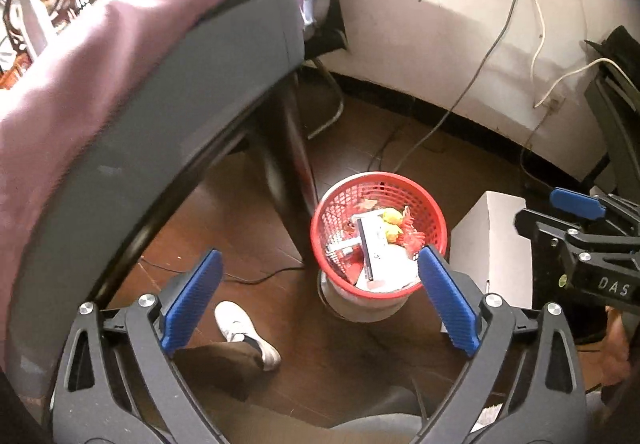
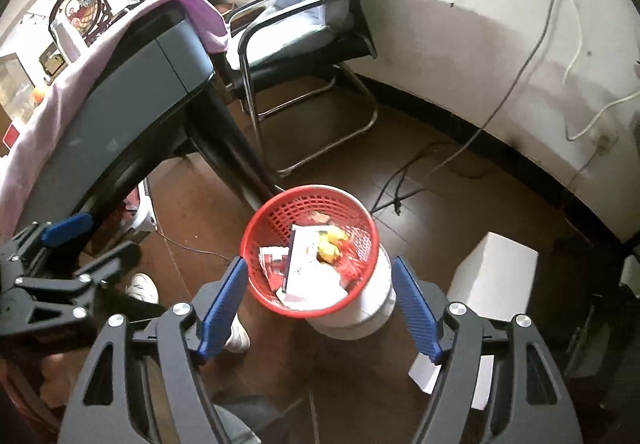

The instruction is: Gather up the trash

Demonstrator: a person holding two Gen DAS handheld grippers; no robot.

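A red mesh basket (image 1: 332, 204) sits on a white round stand on the brown floor, holding trash: a white box, yellow wrappers (image 1: 392, 222), red scraps and paper. It also shows in the right wrist view (image 2: 272, 220). My left gripper (image 1: 320, 298) is open and empty, held above the basket's near side. My right gripper (image 2: 320, 304) is open and empty, above the basket's near rim. The right gripper shows at the right edge of the left view (image 1: 576, 204); the left gripper shows at the left of the right view (image 2: 66, 230).
A table (image 1: 120, 84) with a purple cloth hangs over the left. A black office chair (image 2: 304, 24) stands by the wall. A white box (image 2: 496, 276) sits right of the basket. Cables (image 2: 400, 180) trail on the floor. A person's white shoe (image 1: 244, 328) is below.
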